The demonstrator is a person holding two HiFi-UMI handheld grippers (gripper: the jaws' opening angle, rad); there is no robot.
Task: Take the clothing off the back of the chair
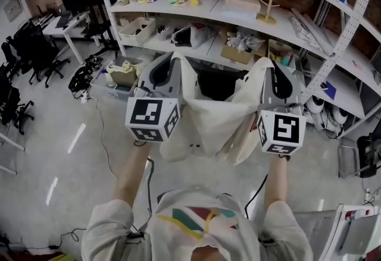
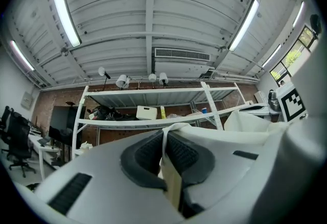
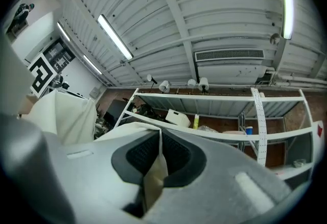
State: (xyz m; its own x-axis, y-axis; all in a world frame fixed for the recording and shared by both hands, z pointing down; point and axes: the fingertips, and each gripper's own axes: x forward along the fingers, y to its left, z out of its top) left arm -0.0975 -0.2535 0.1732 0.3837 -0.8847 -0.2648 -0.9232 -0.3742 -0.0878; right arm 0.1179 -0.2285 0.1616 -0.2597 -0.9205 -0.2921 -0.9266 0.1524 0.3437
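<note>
Between the jaws of the left tool a fold of pale cloth is pinched tight, and the right tool is clamped on another fold in the same way, with only fabric between its jaws. Gripped at two well-separated spots near its upper edge, the clothing hangs spread in the air between the tools. I judge that this hold keeps it from bunching or trailing on the floor. It is a cream, lightweight garment that sags in the middle, with loose folds falling below and a few dark dots that may be buttons. Behind it stand the white shelves. A dark shape shows above the sagging edge, but I cannot tell whether that is the chair.
</note>
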